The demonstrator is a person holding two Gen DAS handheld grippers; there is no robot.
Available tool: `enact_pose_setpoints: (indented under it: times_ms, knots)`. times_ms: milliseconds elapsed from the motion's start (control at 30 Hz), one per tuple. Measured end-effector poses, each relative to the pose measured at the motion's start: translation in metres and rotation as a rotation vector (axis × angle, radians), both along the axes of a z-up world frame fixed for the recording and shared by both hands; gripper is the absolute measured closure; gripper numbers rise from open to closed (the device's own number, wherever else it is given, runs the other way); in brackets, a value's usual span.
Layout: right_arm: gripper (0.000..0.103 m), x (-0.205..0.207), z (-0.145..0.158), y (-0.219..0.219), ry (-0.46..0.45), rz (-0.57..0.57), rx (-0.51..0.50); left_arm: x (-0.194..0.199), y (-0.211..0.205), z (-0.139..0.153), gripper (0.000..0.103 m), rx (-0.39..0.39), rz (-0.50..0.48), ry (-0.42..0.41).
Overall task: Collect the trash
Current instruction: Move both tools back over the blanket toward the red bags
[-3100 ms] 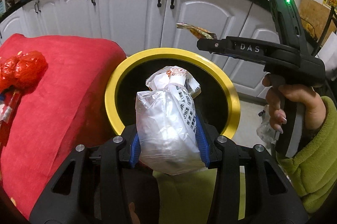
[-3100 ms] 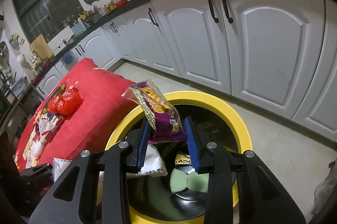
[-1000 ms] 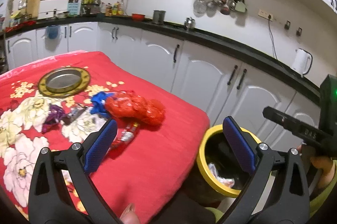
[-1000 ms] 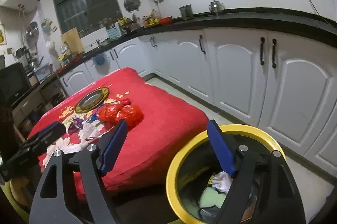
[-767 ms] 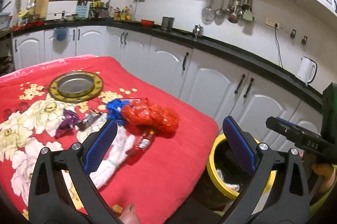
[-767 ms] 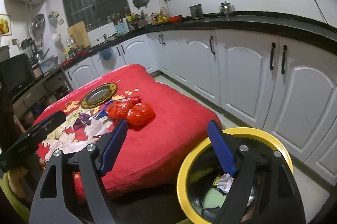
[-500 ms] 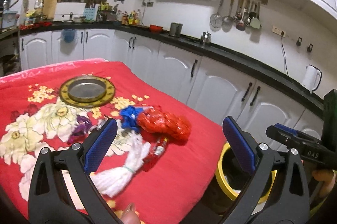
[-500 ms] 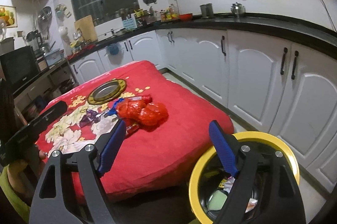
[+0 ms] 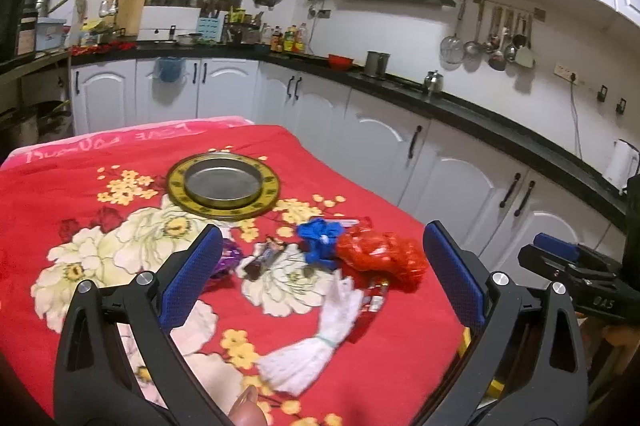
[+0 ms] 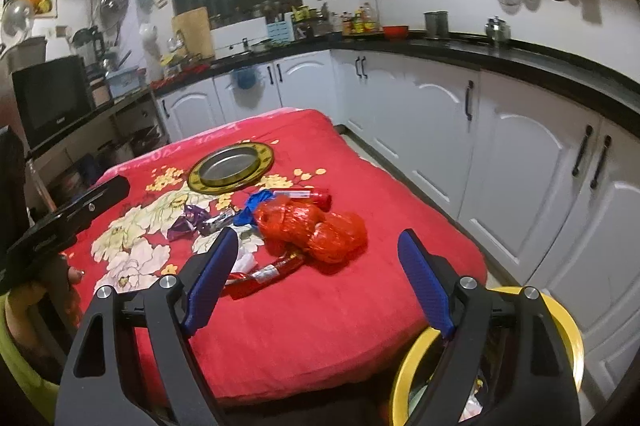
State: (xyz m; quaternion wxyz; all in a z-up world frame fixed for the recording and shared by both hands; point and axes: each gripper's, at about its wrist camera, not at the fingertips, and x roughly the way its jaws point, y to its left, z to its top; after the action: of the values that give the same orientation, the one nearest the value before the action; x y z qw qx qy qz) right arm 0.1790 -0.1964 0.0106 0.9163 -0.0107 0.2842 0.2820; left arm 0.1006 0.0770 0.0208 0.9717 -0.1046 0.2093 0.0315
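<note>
Trash lies on the red flowered tablecloth (image 9: 100, 226): a crumpled red plastic bag (image 9: 380, 260), a blue scrap (image 9: 320, 240), a white tied bundle (image 9: 316, 338), a purple wrapper (image 9: 226, 262) and a small dark wrapper (image 9: 264, 256). My left gripper (image 9: 320, 266) hangs open and empty above the table's near side. My right gripper (image 10: 318, 266) is open and empty too, with the red bag (image 10: 312, 232) and a red tube wrapper (image 10: 264, 272) ahead of it. Below its right finger the yellow-rimmed bin (image 10: 560, 330) stands on the floor by the table corner.
A round metal plate with a gold rim (image 9: 224, 183) sits further back on the table. White cabinets (image 10: 520, 177) under a black counter run behind and to the right, with a floor strip between. The other gripper shows at each view's edge (image 9: 576, 266) (image 10: 68, 214).
Three seconds ago each gripper held trash over the bin; both are now open and empty. Over the last second both views swung from the bin towards the table.
</note>
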Motion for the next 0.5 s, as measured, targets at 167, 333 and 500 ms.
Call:
enact_pose_setpoints:
  times_ms: [167, 333, 500]
  knots:
    - [0.023, 0.009, -0.004, 0.018, 0.014, 0.029, -0.021, 0.007, 0.018, -0.008, 0.011, 0.005, 0.033, 0.038]
    - [0.023, 0.021, -0.011, 0.034, 0.042, 0.060, -0.038, 0.015, 0.032, -0.020, 0.011, 0.021, 0.060, 0.080]
    - [0.023, 0.035, -0.020, 0.046, 0.057, 0.079, -0.069, 0.025, 0.051, -0.033, 0.011, 0.022, 0.089, 0.139]
